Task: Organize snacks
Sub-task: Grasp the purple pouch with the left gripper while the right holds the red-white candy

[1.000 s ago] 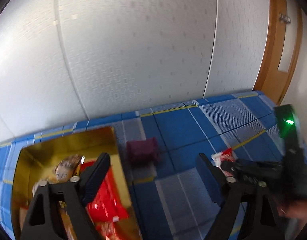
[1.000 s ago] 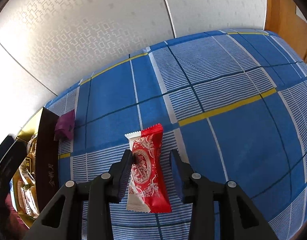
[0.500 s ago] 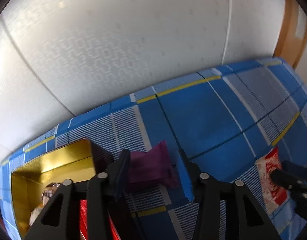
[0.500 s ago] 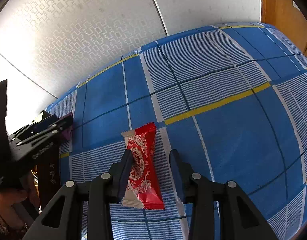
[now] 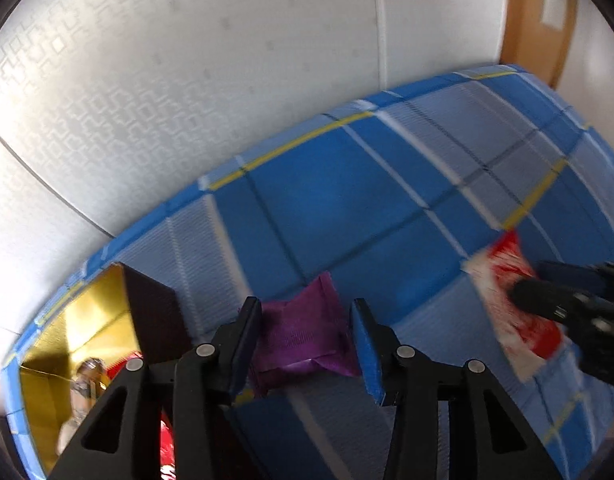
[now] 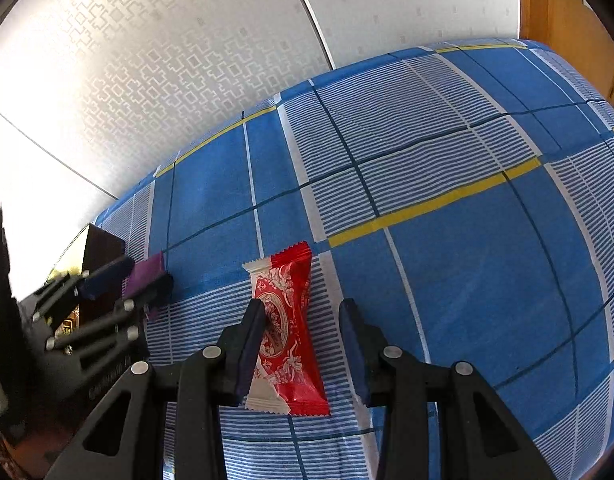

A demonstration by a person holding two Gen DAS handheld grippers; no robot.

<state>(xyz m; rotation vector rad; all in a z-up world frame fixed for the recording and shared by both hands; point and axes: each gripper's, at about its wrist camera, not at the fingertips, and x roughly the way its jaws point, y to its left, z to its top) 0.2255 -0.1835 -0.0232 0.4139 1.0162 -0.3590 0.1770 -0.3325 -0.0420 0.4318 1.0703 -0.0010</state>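
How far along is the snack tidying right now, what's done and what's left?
Done: several snacks already lie in the gold-lined box. In hand: the left gripper straddles the purple packet beside the box; the right gripper straddles the red packet. Both packets still lie on the blue checked cloth. Left: lifting both and putting them into the box.

Domestic room, likely a home, white embossed wallpaper [image 6: 155, 80] on the walls, wooden door frame [image 6: 567, 12] at one corner, blue checked cloth [image 6: 447, 200] spread beneath snacks
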